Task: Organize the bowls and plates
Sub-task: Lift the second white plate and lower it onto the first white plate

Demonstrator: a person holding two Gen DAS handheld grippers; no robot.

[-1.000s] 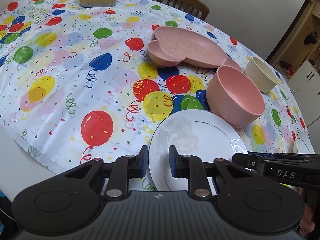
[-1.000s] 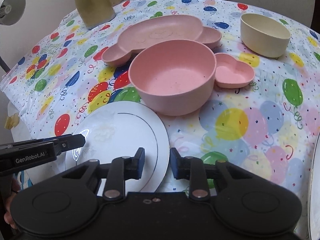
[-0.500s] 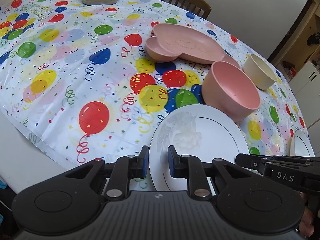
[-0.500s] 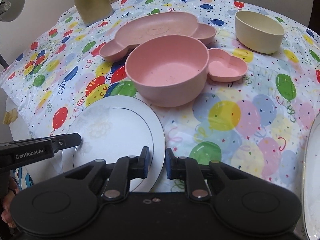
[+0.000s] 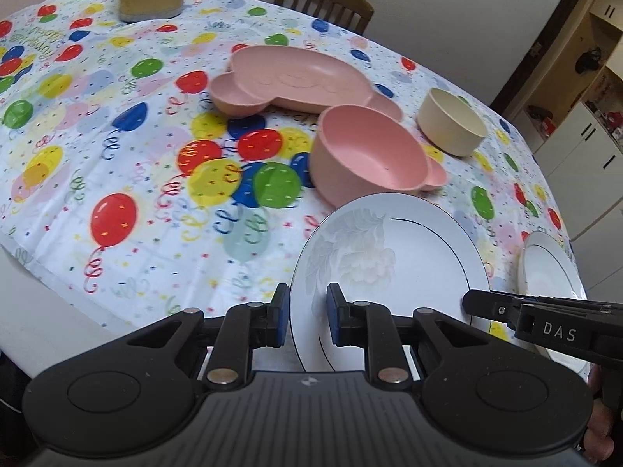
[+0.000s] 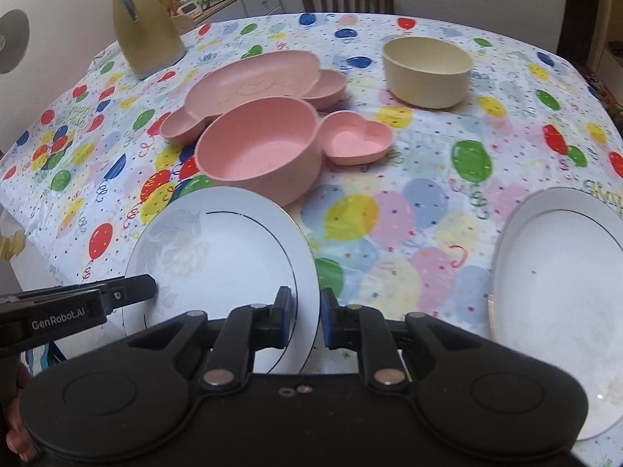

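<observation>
Table (image 6: 409, 233): covered by a balloon-print cloth (image 5: 117, 179).

Yellow jug (image 6: 146, 35): at the far left corner, upright.

Second white plate (image 6: 560, 295): near right edge, well apart from the first (in neither claw).

White plate with a grey flower print (image 6: 218, 249): at the near edge of the table, just in front of the pink bowl. Both claws sit at its near rim. The left claw (image 5: 308, 321) straddles the plate's left rim, one blue pad outside the edge and one over the plate face, a narrow gap showing between pads and rim; whether they actually pinch it cannot be told. The right claw (image 6: 305, 321) straddles the right rim in like manner, fingers nearly closed about the edge; contact likewise cannot be told.

Pink divided plate (image 6: 253, 85): mid-table, behind the pink bowl.

Pink bowl (image 6: 259, 148): upright, touching or just beside the divided plate.

Cream bowl (image 6: 426, 70): upright, far right, apart from the pink pieces.

Pink heart dish (image 6: 356, 140): just beside the pink bowl's right side.
</observation>
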